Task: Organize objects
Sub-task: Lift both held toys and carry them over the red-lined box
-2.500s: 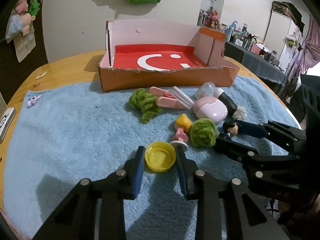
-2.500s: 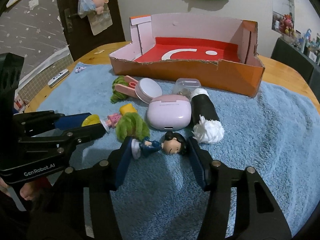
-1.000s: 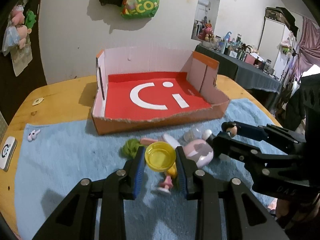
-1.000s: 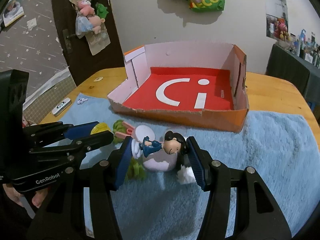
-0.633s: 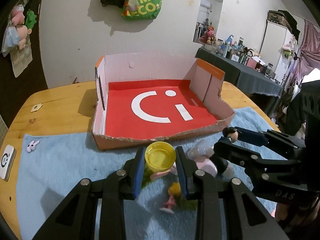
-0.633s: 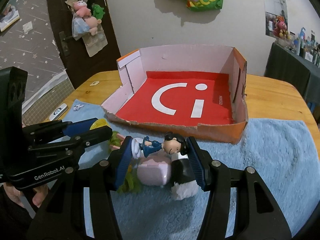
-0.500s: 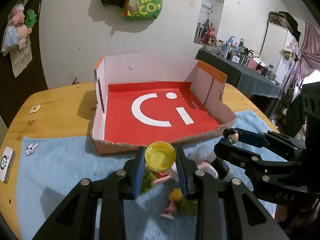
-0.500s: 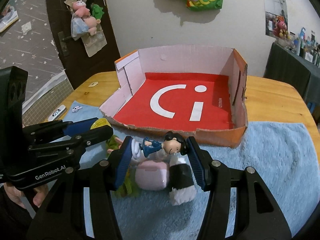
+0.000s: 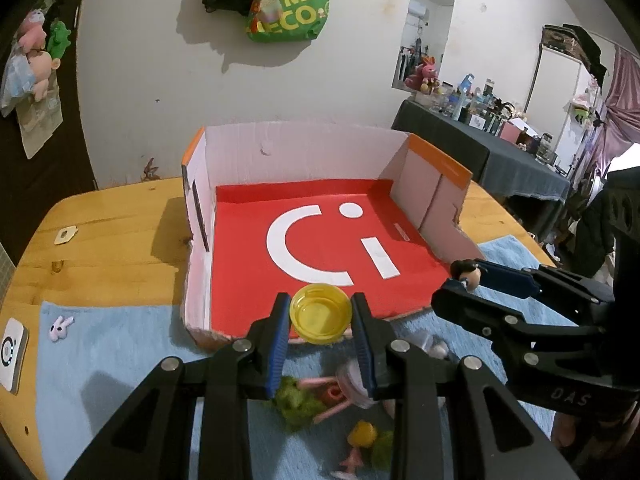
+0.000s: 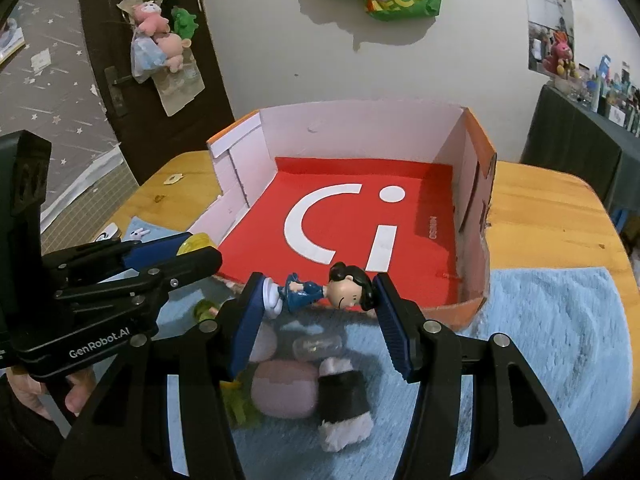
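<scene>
Both fisheye cameras are riding just behind their tools and looking forward and downward along the fingers. The left wrist view is facing the open cardboard box (image 9: 320,236) from close above its near edge, with the left tool (image 9: 321,318) filling the lower foreground and the right tool (image 9: 460,284) entering from the right. The right wrist view is looking at the same box (image 10: 360,224) from slightly further right, with the right tool (image 10: 320,296) in front and the left tool (image 10: 196,250) crossing at its left. Both are sharing the box, the blue towel (image 9: 120,360) on the wooden tabletop (image 9: 112,248), and the green bag (image 9: 292,12) hanging on the far wall.
</scene>
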A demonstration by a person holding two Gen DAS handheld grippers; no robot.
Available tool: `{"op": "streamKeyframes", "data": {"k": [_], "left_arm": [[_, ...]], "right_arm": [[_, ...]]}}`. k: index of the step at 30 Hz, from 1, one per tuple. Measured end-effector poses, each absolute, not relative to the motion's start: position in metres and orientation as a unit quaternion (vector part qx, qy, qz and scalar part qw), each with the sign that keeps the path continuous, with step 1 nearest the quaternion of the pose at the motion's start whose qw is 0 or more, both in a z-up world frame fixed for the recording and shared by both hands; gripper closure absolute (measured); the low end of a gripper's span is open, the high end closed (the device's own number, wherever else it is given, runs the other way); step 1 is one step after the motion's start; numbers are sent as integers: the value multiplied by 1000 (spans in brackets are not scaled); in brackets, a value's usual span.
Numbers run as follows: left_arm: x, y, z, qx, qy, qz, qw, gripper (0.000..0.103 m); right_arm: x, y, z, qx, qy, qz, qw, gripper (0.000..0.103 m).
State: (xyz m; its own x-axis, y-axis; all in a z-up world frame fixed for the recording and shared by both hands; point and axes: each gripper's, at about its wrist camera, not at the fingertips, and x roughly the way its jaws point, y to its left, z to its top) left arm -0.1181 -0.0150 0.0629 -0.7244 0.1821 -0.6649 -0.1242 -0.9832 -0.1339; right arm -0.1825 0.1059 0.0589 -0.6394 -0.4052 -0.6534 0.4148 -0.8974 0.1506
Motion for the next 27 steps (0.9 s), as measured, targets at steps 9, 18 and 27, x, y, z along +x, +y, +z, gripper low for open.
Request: {"op": "streamKeyframes", "data": {"k": [9, 18, 27], "left_arm": [[-146, -21, 57, -376, -46, 922, 79, 71], [-179, -25, 45, -396, -47, 914, 76, 71], [-202, -28, 26, -426, -52, 901, 70, 71]], "right_arm": [[-211, 102, 54, 378, 12, -901, 212, 50], [-243, 99, 42, 410, 19, -890, 197, 50], [-265, 98, 29, 434, 26, -881, 186, 50]]}}
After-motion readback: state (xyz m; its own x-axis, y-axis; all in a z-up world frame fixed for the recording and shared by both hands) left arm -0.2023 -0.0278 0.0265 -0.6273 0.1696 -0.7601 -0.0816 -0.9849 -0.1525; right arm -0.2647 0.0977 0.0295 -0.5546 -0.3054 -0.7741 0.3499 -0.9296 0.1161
